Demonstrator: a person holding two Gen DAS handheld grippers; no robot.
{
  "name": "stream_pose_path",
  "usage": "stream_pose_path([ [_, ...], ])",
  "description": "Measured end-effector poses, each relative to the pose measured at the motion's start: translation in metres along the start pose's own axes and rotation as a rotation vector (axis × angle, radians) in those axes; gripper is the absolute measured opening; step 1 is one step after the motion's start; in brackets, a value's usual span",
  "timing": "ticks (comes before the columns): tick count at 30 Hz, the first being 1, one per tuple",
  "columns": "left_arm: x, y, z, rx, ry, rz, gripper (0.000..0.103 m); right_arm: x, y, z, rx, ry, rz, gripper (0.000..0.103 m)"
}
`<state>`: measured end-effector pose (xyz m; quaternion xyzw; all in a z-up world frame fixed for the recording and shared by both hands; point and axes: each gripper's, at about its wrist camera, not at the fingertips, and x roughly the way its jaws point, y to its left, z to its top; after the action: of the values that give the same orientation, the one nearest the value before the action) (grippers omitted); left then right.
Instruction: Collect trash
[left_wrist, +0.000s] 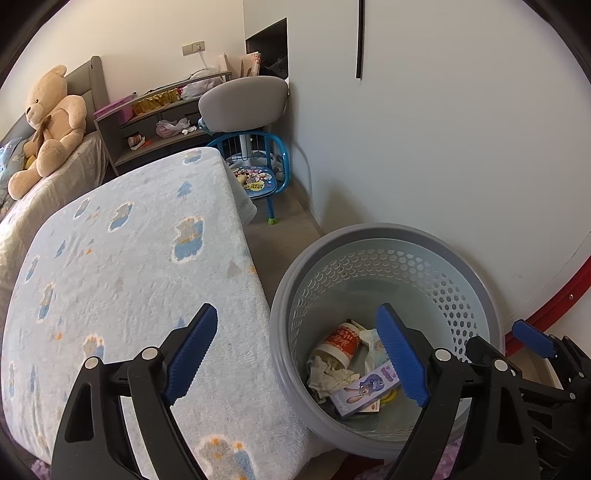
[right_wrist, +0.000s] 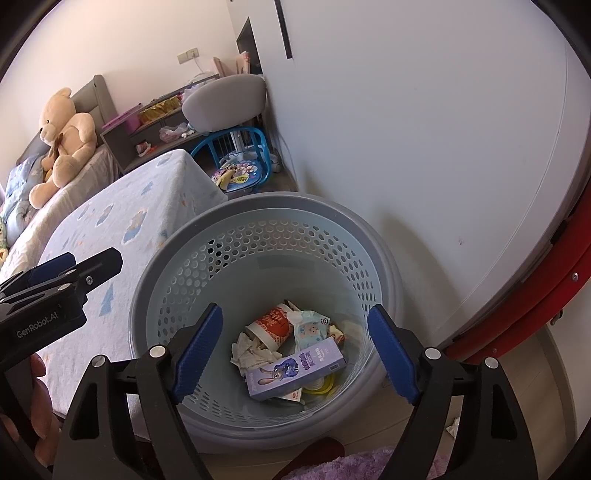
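Note:
A grey perforated waste basket (left_wrist: 291, 295) (right_wrist: 177, 258) stands on the floor between the bed and the white wall. Inside lie a red paper cup (right_wrist: 271, 325) (left_wrist: 341, 341), crumpled tissue (right_wrist: 251, 352) (left_wrist: 328, 373), a purple cartoon box (right_wrist: 295, 371) (left_wrist: 365, 389) and a pale wrapper (right_wrist: 312, 328). My left gripper (left_wrist: 303, 354) is open and empty, over the basket's left rim and the bed edge. My right gripper (right_wrist: 295, 350) is open and empty, above the basket's mouth. Each gripper shows in the other's view (left_wrist: 535, 339) (right_wrist: 74, 269).
A bed with a blue-patterned blanket (left_wrist: 129, 258) (right_wrist: 122, 221) lies left of the basket. A teddy bear (left_wrist: 48, 125) sits at its head. A blue child's chair (left_wrist: 258, 173), a grey chair (left_wrist: 243, 103) and a shelf (left_wrist: 155, 125) stand behind. A tissue scrap (right_wrist: 452, 428) lies on the floor at right.

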<state>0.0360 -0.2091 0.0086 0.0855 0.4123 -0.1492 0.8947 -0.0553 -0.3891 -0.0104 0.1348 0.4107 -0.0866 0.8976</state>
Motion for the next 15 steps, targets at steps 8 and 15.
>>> stream_pose_path([
  [8, -0.0016, 0.0004, 0.0003, -0.005, -0.005, 0.017, 0.084, 0.0000, 0.0001, 0.0002, -0.002, -0.001, -0.001, 0.080],
  [15, -0.0016, 0.0039, 0.0014, -0.019, -0.006, 0.024, 0.084, -0.0001, 0.0000, 0.0006, -0.001, -0.002, 0.000, 0.080],
])
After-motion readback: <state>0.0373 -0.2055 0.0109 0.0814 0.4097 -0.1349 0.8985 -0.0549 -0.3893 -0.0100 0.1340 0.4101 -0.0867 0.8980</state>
